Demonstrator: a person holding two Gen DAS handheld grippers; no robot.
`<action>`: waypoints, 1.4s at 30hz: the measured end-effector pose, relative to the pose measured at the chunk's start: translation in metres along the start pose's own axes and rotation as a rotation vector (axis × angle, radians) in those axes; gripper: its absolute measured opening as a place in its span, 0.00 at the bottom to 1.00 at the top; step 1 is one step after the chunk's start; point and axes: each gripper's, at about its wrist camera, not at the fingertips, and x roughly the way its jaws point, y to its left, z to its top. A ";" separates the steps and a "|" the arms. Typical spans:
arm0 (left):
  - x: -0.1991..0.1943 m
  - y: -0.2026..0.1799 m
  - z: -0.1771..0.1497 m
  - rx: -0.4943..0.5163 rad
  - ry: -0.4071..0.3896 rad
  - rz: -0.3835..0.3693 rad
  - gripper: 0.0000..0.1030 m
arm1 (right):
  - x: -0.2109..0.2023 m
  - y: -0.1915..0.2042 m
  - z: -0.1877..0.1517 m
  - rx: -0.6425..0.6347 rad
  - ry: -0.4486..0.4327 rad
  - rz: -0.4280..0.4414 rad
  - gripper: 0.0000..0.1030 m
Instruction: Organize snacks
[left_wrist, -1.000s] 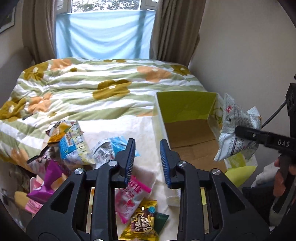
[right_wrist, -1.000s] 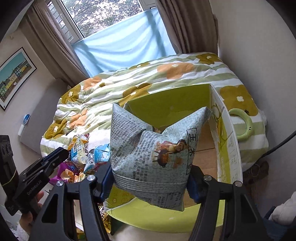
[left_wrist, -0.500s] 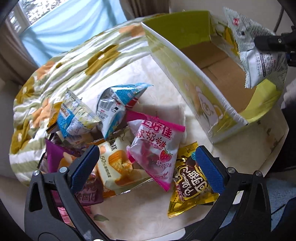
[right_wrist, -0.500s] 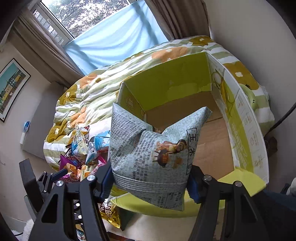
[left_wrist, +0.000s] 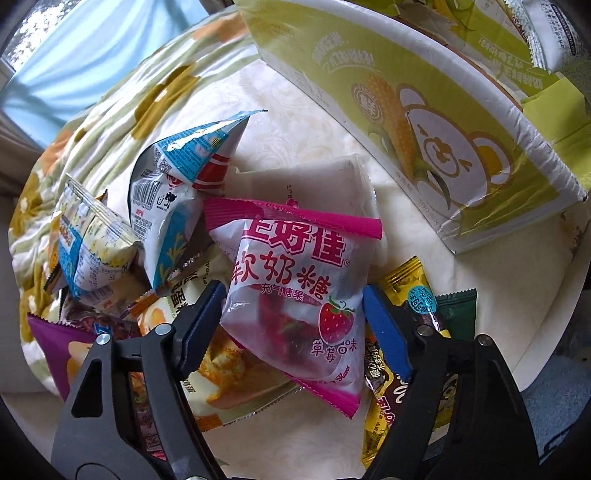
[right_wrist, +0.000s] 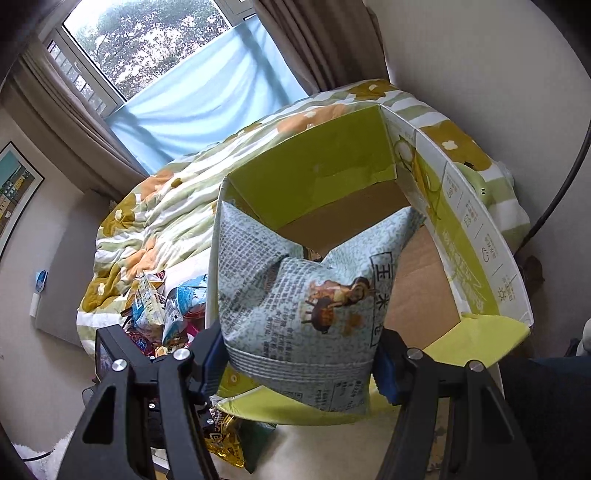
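My left gripper (left_wrist: 295, 325) is open, its blue pads on either side of a pink strawberry candy bag (left_wrist: 295, 295) that lies on a pile of snack bags (left_wrist: 162, 206) on a white table (left_wrist: 491, 280). I cannot tell whether the pads touch the bag. My right gripper (right_wrist: 301, 358) is shut on a pale newsprint-patterned snack bag (right_wrist: 306, 295) and holds it over the near edge of an open green cardboard box (right_wrist: 325, 177), which also shows in the left wrist view (left_wrist: 424, 103).
A gold chocolate bag (left_wrist: 402, 402) and a dark green packet (left_wrist: 456, 314) lie by the right finger. A bed with a flowered quilt (right_wrist: 177, 206) stands behind the table. The box floor (right_wrist: 417, 288) is bare cardboard.
My left gripper opened wide and dropped down onto the snack pile, closing in around the pink candy bag. My right gripper carried the newsprint bag closer over the box.
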 end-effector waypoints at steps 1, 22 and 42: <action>0.001 -0.001 0.000 0.007 0.006 0.002 0.60 | 0.000 -0.001 0.000 0.003 -0.001 0.000 0.59; -0.112 0.029 0.015 -0.221 -0.168 -0.040 0.40 | -0.010 0.006 0.031 -0.069 0.006 0.043 0.59; -0.111 -0.011 0.222 -0.345 -0.291 -0.078 0.40 | 0.006 -0.042 0.137 -0.215 0.008 0.090 0.59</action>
